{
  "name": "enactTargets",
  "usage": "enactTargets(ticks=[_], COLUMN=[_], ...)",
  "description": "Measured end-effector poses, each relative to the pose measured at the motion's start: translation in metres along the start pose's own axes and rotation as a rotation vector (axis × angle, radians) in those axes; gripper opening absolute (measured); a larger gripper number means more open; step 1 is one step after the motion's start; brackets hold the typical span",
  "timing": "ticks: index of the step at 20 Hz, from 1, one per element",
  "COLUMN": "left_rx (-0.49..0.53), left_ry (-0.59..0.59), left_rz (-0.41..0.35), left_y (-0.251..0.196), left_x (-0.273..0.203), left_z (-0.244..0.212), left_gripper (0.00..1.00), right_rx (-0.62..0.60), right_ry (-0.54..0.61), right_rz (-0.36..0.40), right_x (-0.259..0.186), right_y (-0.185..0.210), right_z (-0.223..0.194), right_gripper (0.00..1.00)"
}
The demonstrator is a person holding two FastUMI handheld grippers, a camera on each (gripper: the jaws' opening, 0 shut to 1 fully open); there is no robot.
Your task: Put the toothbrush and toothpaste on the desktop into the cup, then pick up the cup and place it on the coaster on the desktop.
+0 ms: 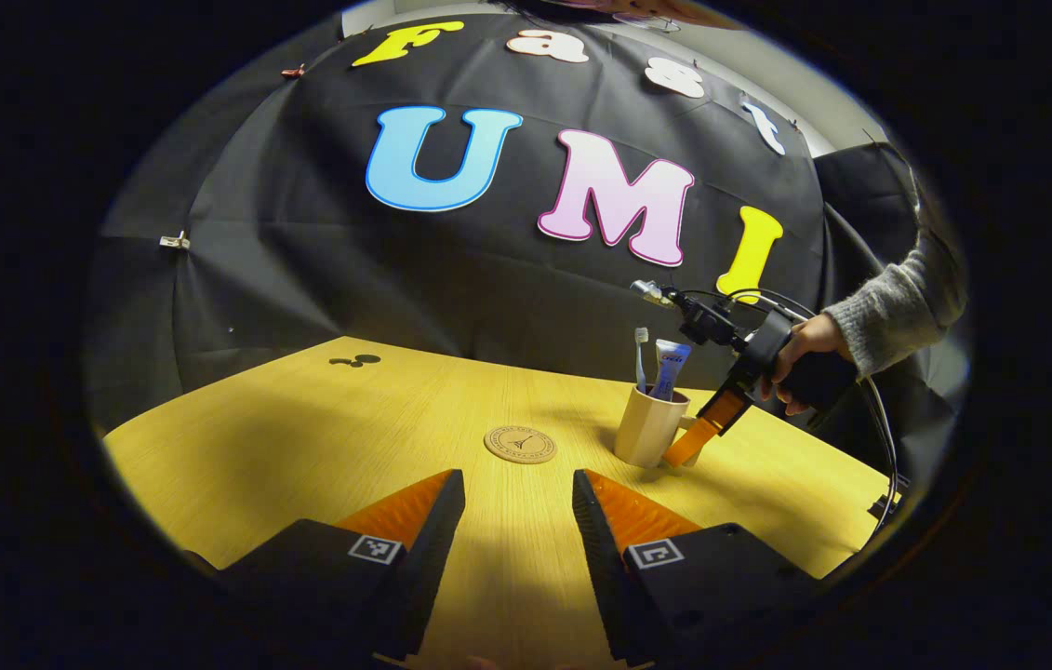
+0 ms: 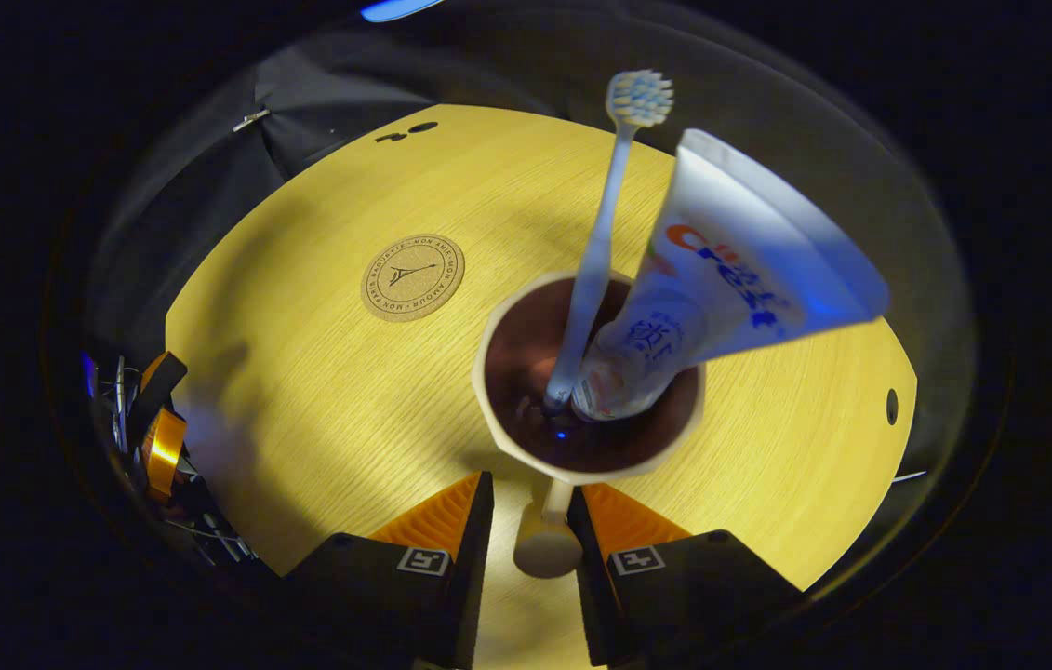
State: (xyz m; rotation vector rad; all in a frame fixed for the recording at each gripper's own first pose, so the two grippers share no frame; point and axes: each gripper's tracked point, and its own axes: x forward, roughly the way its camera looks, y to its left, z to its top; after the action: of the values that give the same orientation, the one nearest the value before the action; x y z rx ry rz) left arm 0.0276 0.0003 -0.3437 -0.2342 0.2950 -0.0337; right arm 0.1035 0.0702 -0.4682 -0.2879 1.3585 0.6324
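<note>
Cork coaster waits: get the handle squarely before you lift

Beige cup (image 2: pixel 581 372) stands on the wooden counter (image 2: pixel 302 391) at the centre of the right gripper view, with the toothbrush (image 2: pixel 595 251) and the toothpaste (image 2: pixel 721 279) already leaning inside it. Loading looks done, so the step in hand is the pick-up.

Your right tool (image 2: pixel 530 521) has its fingers on either side of the cup's handle (image 2: pixel 549 544), low in that frame. The gap is narrow, but you cannot tell from here whether both fingers are pressing on the handle yet. Close until they do, and keep the handle deep between the fingers, not at the tips.

Your left tool (image 1: pixel 518 507) sits at the bottom of the left gripper view, jaws wide and holding nothing. Leave it there.

The coaster (image 1: pixel 520 444) lies just to the left of the cup in both views, near but apart. Lift straight up first, since the tall toothpaste probably makes the load top-heavy. Keep the cup upright, carry it low across, and set it down centred on the cork.
</note>
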Motion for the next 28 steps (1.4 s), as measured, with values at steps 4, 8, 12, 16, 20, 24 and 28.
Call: enactTargets(ticks=[4,8,12,16,20,24,28], left_rx=[-0.008,-0.018,-0.032,-0.038,-0.03,-0.035,-0.043], left_ry=[0.004,0.011,0.007,0.009,0.006,0.0,-0.004], left_rz=[0.009,0.02,0.035,0.041,0.042,0.051,0.066], left_y=[0.008,0.02,0.03,0.033,0.038,0.043,0.051], left_x=[-0.001,-0.001,-0.002,-0.003,-0.004,-0.007,-0.013], left_z=[-0.003,-0.004,-0.002,-0.003,-0.001,0.002,0.004], left_gripper=[0.74,0.74,0.74,0.74,0.74,0.74,0.74], right_rx=[-0.003,0.017,0.003,-0.011,-0.032,-0.069,-0.101], right_ry=[0.05,0.084,0.079,0.056,0.018,-0.001,-0.01], right_rz=[-0.013,-0.051,-0.05,-0.023,0.002,0.036,0.049], right_x=[0.013,0.02,0.019,0.013,0.007,0.008,0.013], right_y=[0.002,-0.004,-0.005,0.005,0.025,0.049,0.07], right_z=[0.0,0.0,0.002,0.007,0.025,0.05,0.073], right_gripper=[0.5,0.38,0.33,0.32,0.32,0.32,0.32])
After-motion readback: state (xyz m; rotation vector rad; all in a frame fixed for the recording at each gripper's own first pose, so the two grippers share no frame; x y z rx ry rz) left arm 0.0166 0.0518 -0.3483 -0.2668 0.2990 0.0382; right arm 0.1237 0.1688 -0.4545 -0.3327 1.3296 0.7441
